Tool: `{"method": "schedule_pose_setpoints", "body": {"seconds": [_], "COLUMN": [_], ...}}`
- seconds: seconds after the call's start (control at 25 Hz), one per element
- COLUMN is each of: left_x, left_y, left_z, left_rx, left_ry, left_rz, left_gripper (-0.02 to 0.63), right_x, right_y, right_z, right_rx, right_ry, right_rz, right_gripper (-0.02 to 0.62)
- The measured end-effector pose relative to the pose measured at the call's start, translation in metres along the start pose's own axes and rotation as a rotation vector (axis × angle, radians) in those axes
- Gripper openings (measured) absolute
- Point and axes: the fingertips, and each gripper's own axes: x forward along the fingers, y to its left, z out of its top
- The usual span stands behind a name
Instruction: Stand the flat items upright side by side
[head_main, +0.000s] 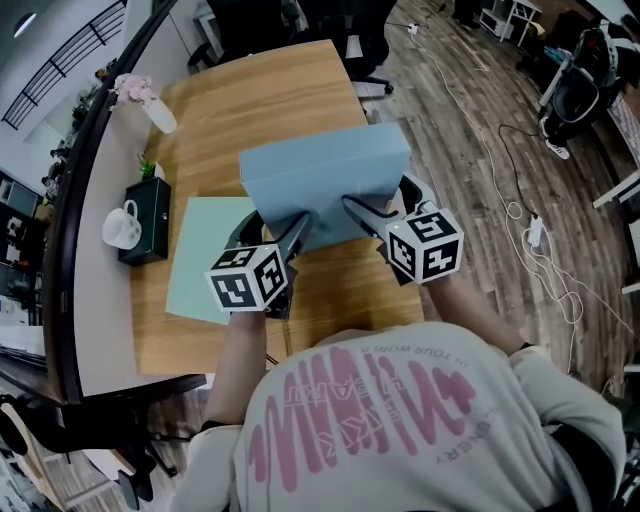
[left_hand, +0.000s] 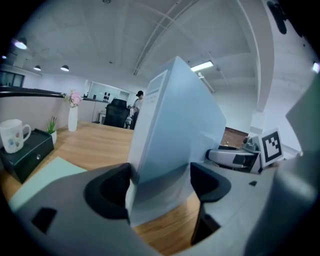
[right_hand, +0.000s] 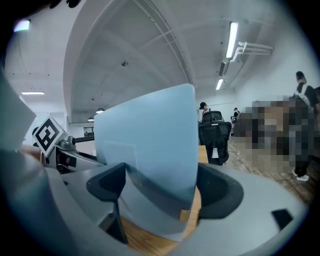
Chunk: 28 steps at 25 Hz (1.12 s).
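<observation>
Holding a pale blue flat box (head_main: 325, 185) up on edge over the middle of the wooden table (head_main: 290, 90), with its broad face tilted toward the head camera. Pinched along its near lower edge at two places: at 7 o'clock of it by the left gripper (head_main: 290, 228), at 5 o'clock by the right gripper (head_main: 365, 212). In the left gripper view, shown nearly edge-on as a narrow slab, the pale blue flat box (left_hand: 172, 135) leaning toward 1 o'clock, with both dark pads of the left gripper (left_hand: 157, 182) pressed against its two faces. In the right gripper view, shown broader and rising toward 12 o'clock (right_hand: 150, 145), clamped the same way in the right gripper (right_hand: 157, 187), with bare wood under its lower edge. Cannot tell whether that edge touches the tabletop. At 8 o'clock of it, flat on the wood, a pale green flat sheet (head_main: 200, 260), partly hidden by the left gripper. Further out at 9 o'clock, a black box (head_main: 150, 215) with a white mug (head_main: 122, 228) on top and a small green plant (head_main: 148, 165) just behind. Toward 10 o'clock, a white vase (head_main: 160, 113) with pink flowers.
</observation>
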Motion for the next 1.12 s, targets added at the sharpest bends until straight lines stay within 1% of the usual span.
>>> {"method": "schedule_pose_setpoints", "body": {"seconds": [0.16,0.28,0.44,0.56,0.72,0.88,0.96,1.12], "left_x": [0.001,0.001,-0.003,-0.009,-0.018,-0.020,-0.021,-0.022], "left_y": [0.000,0.000,0.003,0.006,0.010,0.007,0.006,0.000], "left_z": [-0.014,-0.014,-0.012,-0.014,-0.008,-0.002,-0.002,0.004], "left_rx": [-0.034,-0.036,-0.023,-0.033,-0.047,-0.036,-0.031,-0.030], "left_ry": [0.022,0.022,0.017,0.016,-0.018,-0.032,-0.035,-0.055], "left_rz": [-0.011,-0.022,-0.015,-0.018,-0.030,-0.071,-0.080,-0.093], "left_gripper": [0.379,0.379,0.377,0.377,0.366,0.364,0.363,0.359], "right_x": [-0.004,-0.005,-0.005,-0.006,-0.008,-0.012,-0.014,-0.018], "right_y": [0.002,0.003,0.004,0.004,0.006,0.009,0.012,0.015], "right_z": [-0.007,-0.009,-0.011,-0.015,-0.015,-0.015,-0.016,-0.017], "right_rx": [-0.055,-0.077,-0.107,-0.106,-0.086,-0.062,-0.050,-0.059], "right_ry": [0.037,0.056,0.063,0.076,0.067,0.049,0.042,0.041], "right_rz": [-0.008,-0.024,-0.043,-0.057,-0.082,-0.117,-0.128,-0.134], "right_gripper": [0.449,0.451,0.451,0.451,0.451,0.451,0.451,0.451]}}
